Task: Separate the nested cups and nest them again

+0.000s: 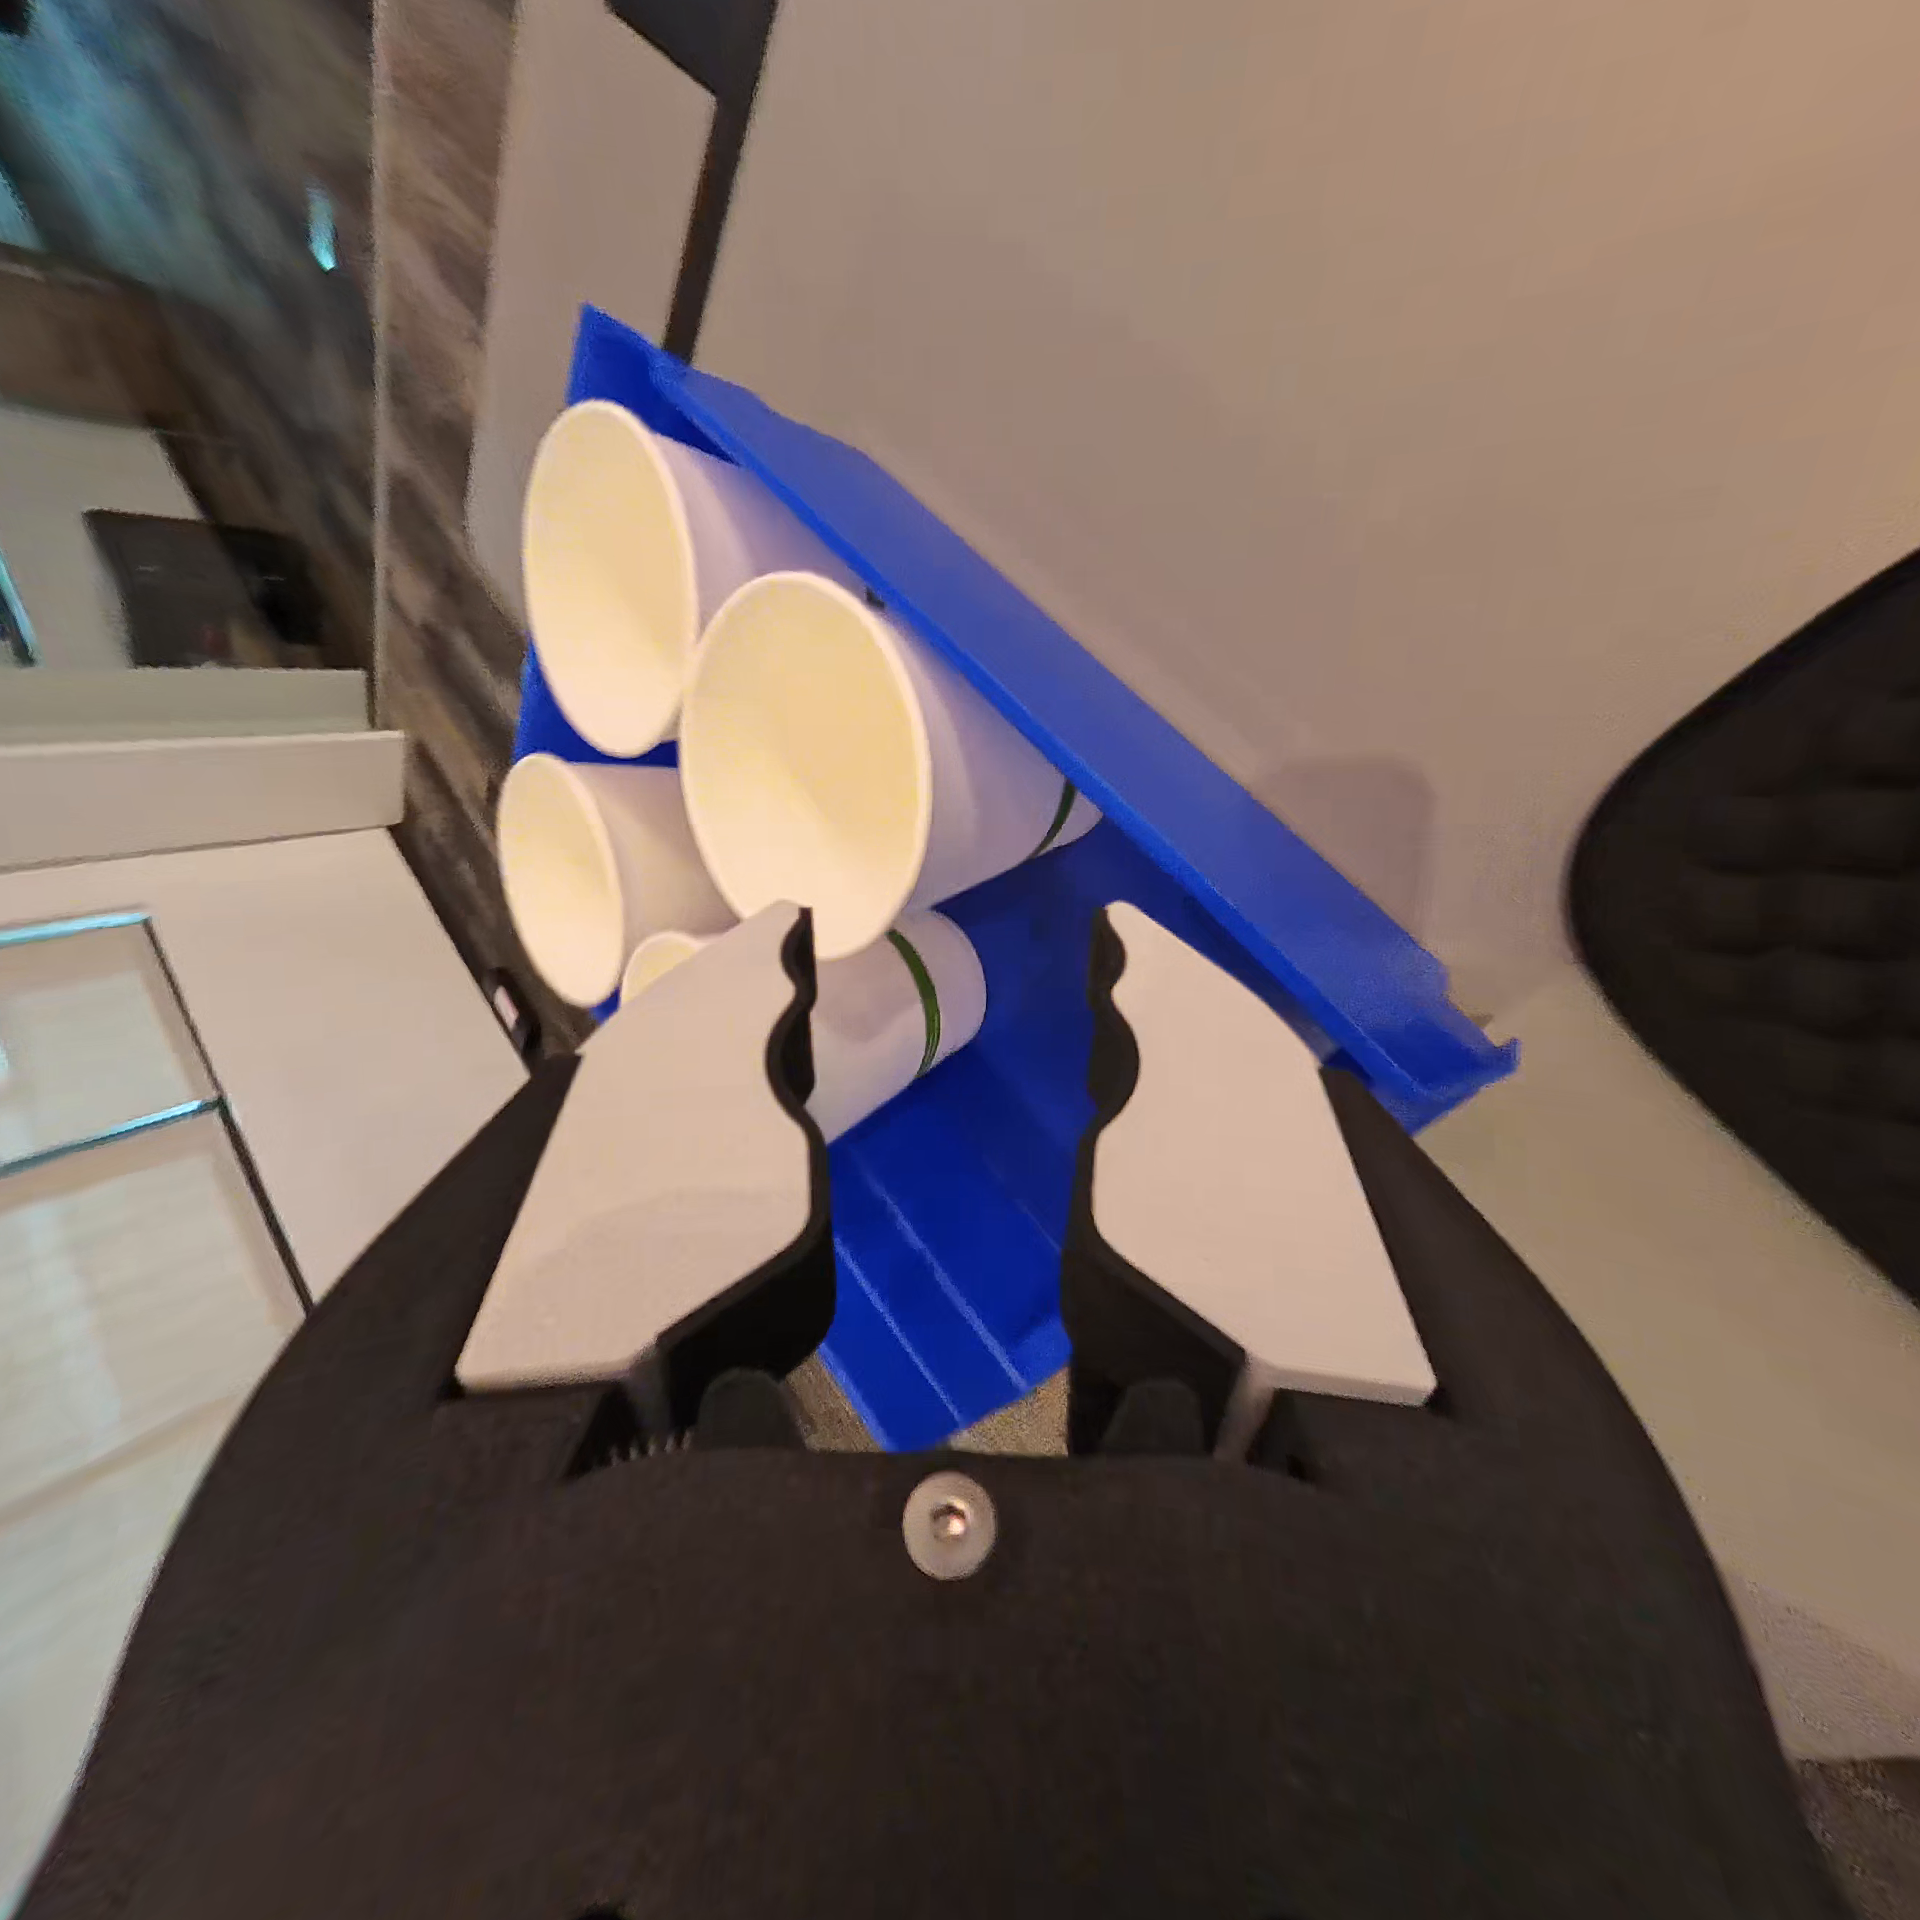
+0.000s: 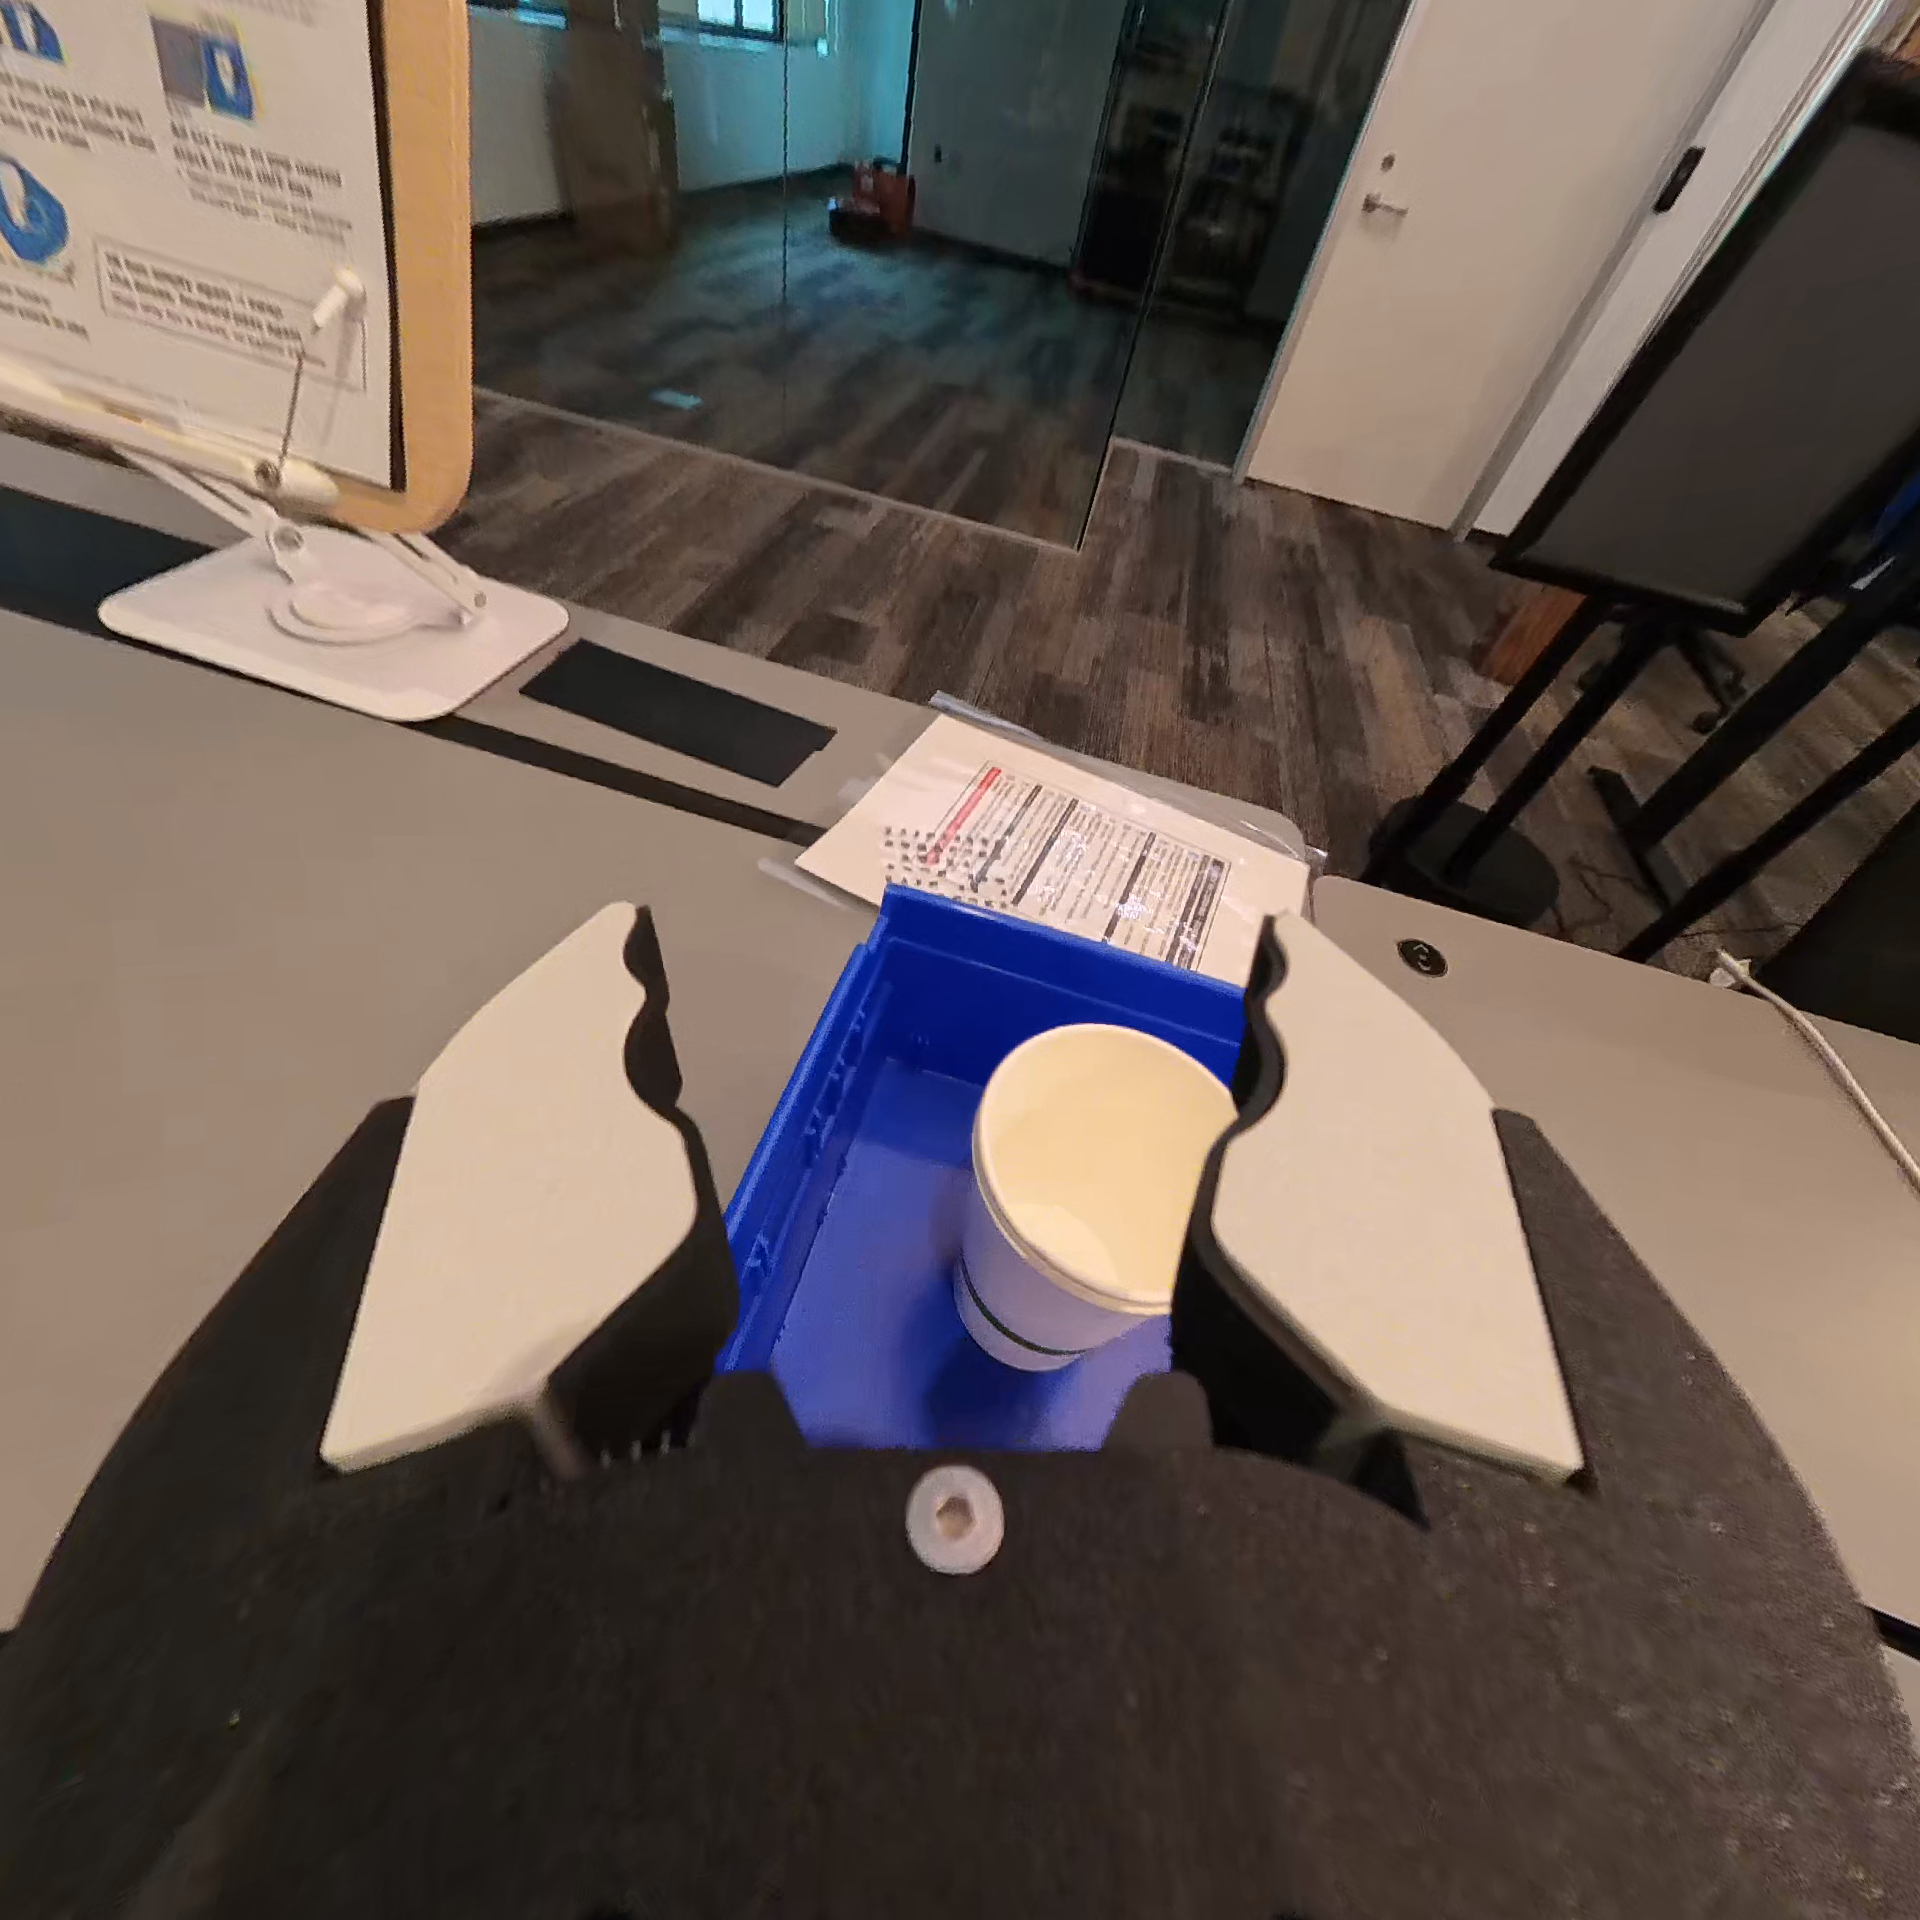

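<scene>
In the left wrist view, rolled sideways, a blue bin (image 1: 1195, 831) holds several separate white paper cups. One is at the far end (image 1: 608, 577), one in the middle (image 1: 805, 764), one to its left (image 1: 556, 878). A cup with a green stripe (image 1: 894, 1023) is partly hidden behind my finger. My left gripper (image 1: 951, 925) is open and empty, just short of the cups. In the right wrist view, a second blue bin (image 2: 831, 1174) holds one upright white cup (image 2: 1091, 1164) with a dark stripe. My right gripper (image 2: 951, 966) is open wide above this bin, its right finger (image 2: 1371, 1195) overlapping the cup's rim.
On the grey table (image 2: 312, 935), a printed sheet in a plastic sleeve (image 2: 1070, 842) lies behind the bin. A screen on a white stand (image 2: 332, 613) is at the far left. A white cable (image 2: 1829, 1060) and black stands (image 2: 1683, 727) are on the right. A black chair back (image 1: 1766, 935) shows in the left view.
</scene>
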`<action>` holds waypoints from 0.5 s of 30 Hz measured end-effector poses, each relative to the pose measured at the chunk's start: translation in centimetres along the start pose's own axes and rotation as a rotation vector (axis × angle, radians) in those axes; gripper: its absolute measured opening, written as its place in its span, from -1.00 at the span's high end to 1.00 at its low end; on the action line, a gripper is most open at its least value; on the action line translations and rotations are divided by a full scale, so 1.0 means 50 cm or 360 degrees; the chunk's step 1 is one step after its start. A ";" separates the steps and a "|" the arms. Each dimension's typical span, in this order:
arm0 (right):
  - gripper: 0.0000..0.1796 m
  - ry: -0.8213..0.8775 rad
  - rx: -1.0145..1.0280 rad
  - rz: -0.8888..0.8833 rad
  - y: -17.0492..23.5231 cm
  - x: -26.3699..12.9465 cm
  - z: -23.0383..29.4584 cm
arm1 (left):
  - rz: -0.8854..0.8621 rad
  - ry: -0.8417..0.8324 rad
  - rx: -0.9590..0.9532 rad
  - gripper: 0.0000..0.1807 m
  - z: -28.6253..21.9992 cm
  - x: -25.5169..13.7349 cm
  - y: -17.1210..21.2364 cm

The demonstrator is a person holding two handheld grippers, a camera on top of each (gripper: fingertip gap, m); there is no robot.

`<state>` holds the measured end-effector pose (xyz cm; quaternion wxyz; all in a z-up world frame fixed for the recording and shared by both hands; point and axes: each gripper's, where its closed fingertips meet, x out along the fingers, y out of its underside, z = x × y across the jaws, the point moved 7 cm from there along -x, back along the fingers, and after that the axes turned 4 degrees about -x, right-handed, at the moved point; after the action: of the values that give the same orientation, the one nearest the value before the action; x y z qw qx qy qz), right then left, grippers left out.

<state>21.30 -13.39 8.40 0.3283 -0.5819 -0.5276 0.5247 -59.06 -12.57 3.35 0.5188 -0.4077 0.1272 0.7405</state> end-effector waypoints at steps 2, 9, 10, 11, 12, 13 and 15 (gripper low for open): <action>-0.16 -0.0030 -0.0019 -0.0016 0.002 0.006 0.003 | -0.0025 0.0066 0.0053 0.48 0.002 0.037 -0.005; -0.09 -0.0091 0.0177 -0.0120 0.013 0.002 -0.013 | 0.0081 0.0141 0.0227 0.61 0.016 0.123 -0.012; -0.09 -0.0089 0.0181 -0.0122 0.015 0.000 -0.015 | 0.0110 0.0181 0.0219 0.62 0.016 0.132 -0.010; -0.08 -0.0093 0.0187 -0.0124 0.016 -0.001 -0.016 | 0.0132 0.0212 0.0206 0.64 0.017 0.139 -0.009; -0.08 -0.0098 0.0197 -0.0123 0.018 -0.001 -0.017 | 0.0144 0.0232 0.0198 0.66 0.017 0.145 -0.009; -0.08 -0.0102 0.0207 -0.0121 0.020 -0.002 -0.018 | 0.0156 0.0264 0.0193 0.74 0.016 0.150 -0.008; -0.07 -0.0096 0.0216 -0.0107 0.024 0.000 -0.021 | 0.0173 0.0308 0.0172 0.80 0.016 0.155 -0.007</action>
<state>22.63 -13.49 7.51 0.3685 -0.5242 -0.5197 0.5651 -60.14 -6.80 -1.78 0.4843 -0.4413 0.2382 0.7169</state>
